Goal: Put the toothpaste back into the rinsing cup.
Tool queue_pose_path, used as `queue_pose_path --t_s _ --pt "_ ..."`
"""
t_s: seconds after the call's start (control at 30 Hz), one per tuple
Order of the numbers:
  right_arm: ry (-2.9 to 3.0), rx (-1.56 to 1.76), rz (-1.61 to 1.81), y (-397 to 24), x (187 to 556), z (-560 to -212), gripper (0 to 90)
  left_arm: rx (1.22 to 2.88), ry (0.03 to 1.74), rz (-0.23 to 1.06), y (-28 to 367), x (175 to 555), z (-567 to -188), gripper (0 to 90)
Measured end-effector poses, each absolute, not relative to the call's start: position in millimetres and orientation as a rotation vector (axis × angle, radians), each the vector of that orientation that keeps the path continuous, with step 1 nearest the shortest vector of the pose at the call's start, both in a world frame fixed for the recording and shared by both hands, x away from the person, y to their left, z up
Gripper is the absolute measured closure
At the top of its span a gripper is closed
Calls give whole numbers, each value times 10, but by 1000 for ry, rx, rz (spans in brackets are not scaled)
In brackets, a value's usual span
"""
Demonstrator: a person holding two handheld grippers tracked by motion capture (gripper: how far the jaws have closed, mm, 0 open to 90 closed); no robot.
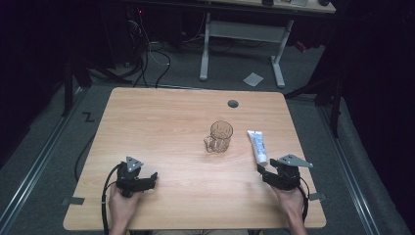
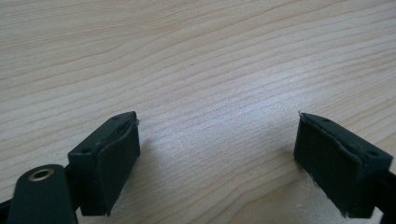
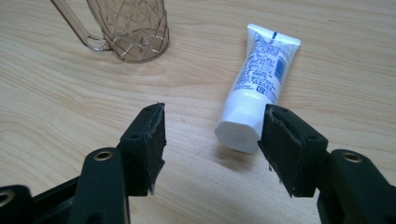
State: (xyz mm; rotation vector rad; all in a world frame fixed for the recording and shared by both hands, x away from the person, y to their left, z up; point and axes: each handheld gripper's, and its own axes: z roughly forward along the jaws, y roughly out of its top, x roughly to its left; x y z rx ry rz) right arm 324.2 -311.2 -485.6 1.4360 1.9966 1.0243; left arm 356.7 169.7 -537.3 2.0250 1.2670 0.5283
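A clear faceted glass mug [image 1: 219, 136] [image 3: 135, 28] stands upright near the middle of the wooden table [image 1: 161, 122], its handle toward the left. To its right lies a white toothpaste tube [image 1: 258, 146] [image 3: 259, 79], flat on the table with its cap end toward me. My right gripper [image 1: 264, 172] [image 3: 212, 140] is open just short of the cap, which sits close in front of the right-hand jaw; the pads do not touch it. My left gripper [image 1: 148, 179] [image 2: 217, 154] rests low over bare wood at the front left, open with nothing between its jaws.
A round cable hole [image 1: 233, 104] sits near the table's far edge. Beyond the table stand a white desk frame [image 1: 242, 34], floor cables [image 1: 151, 54] and a sheet of paper [image 1: 253, 79]. The table's front edge runs just behind both hands.
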Motion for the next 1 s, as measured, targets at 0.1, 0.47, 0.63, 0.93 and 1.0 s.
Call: queue_pose_path --t_s 0.1,0.47,0.63,0.93,1.0 --pt "1997 1470 1012 -3132 3292 -4833 393 2025 1267 528 1698 3567 -5373 146" --pt "2062 1494 886 -3114 3514 -4713 427 2026 1266 529 1698 3569 -5373 146" --pt "2086 1491 843 -3107 3634 -4650 421 2027 1265 526 1696 3570 -5372 146" --pt "2091 1499 861 -3120 3839 -4551 377 2028 1264 527 1696 3571 -5372 146" --pt "2097 1505 859 -3114 3884 -4542 377 2027 1265 526 1695 3571 -5372 146"
